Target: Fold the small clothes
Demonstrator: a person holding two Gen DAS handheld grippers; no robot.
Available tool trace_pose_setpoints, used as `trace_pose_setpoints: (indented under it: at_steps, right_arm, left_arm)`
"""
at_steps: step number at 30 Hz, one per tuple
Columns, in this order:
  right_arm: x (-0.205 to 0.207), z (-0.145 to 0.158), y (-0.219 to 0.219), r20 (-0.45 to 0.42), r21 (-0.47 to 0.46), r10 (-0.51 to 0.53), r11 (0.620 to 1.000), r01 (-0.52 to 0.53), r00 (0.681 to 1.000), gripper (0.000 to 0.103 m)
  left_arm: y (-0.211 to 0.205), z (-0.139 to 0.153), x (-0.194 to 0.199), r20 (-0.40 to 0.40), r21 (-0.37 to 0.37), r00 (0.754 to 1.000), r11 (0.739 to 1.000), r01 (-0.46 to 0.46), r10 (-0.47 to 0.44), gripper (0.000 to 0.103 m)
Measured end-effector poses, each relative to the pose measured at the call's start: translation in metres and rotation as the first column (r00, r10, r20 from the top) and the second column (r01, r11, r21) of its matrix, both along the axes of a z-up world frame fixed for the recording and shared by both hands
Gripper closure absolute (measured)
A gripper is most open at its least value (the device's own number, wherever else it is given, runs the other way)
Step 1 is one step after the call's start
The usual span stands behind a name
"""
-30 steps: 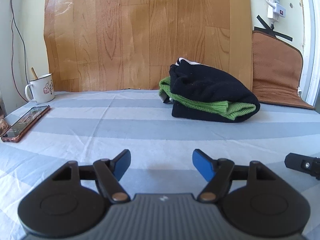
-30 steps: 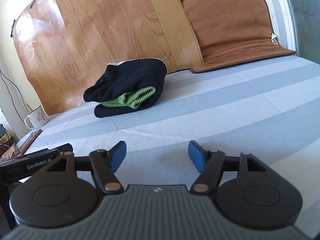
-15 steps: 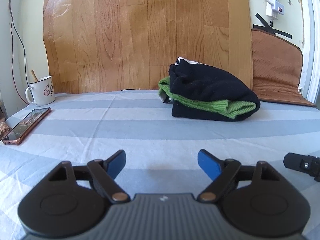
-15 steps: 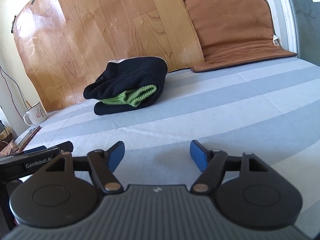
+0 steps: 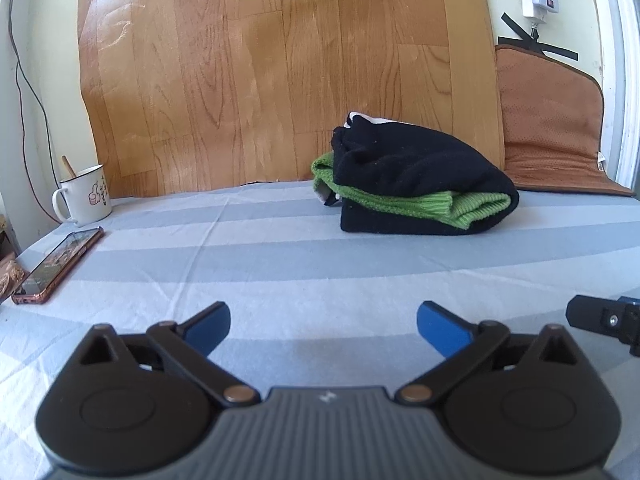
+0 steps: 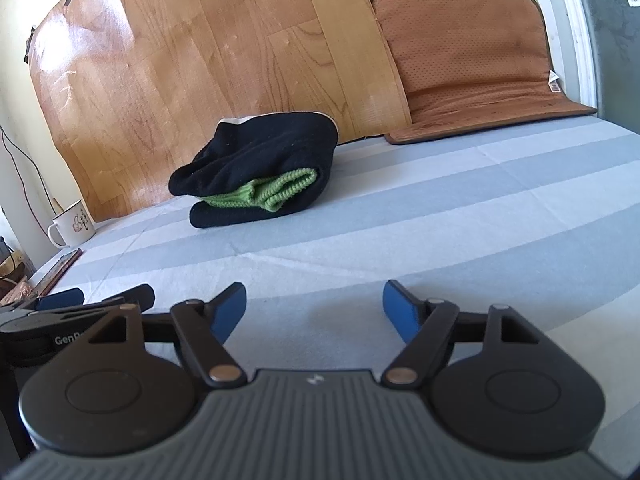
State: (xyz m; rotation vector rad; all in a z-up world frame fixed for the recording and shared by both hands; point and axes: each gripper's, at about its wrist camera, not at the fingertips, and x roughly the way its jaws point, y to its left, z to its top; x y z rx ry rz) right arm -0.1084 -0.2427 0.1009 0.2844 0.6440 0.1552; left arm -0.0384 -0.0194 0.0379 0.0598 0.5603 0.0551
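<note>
With the black-and-green garment [image 5: 424, 188] lying folded near the bed's far edge, the left gripper [image 5: 323, 326] and right gripper [image 6: 314, 306] had just been opening, jaws spread and empty, so the fold seemed done and the next move probably called for fetching another piece.

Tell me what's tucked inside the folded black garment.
A green ribbed knit piece shows between the layers of the black garment, with a white edge at the back. How far either reaches inside is covered.

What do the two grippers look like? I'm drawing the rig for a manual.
Both match. The left gripper and right gripper each have two blue pads on black linkage arms with brass-coloured pivot pins, two round black discs at the sides, and a grey ribbed body with a small white mark in the middle. The right wrist view shows white lettering, "Gen" legible, on the left gripper's side. No cables, sleeves or hands show.
</note>
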Motion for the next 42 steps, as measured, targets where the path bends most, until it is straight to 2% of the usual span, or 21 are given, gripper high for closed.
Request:
trace_pose_setpoints:
  at_steps: [4,10,14,24,42]
  right_arm:
    - [0.0,0.0,0.001,-0.001,-0.004,0.002,1.0,-0.002,1.0,0.024]
    - [0.0,0.001,0.001,0.0,-0.005,0.002,1.0,-0.002,1.0,0.023]
    - [-0.006,0.004,0.002,0.049,-0.011,-0.007,1.0,0.008,0.999,0.012]
    - [-0.006,0.005,0.0,0.068,0.0,-0.015,1.0,0.015,0.998,0.011]
    - [-0.005,0.004,-0.001,0.041,0.015,-0.023,1.0,0.022,0.999,0.011]
  left_arm:
    - [0.001,-0.001,0.001,-0.012,0.0,1.0,1.0,-0.014,0.014,0.0]
    - [-0.004,-0.001,0.0,0.002,0.057,0.999,0.997,-0.054,0.054,0.0]
    - [-0.001,-0.001,0.0,0.0,0.047,0.998,0.997,-0.06,0.06,0.0]
    - [0.006,0.002,-0.004,0.024,0.008,0.996,0.997,-0.082,0.082,0.0]
    - [0.01,0.001,-0.002,0.004,-0.012,0.997,0.997,-0.081,0.081,0.0]
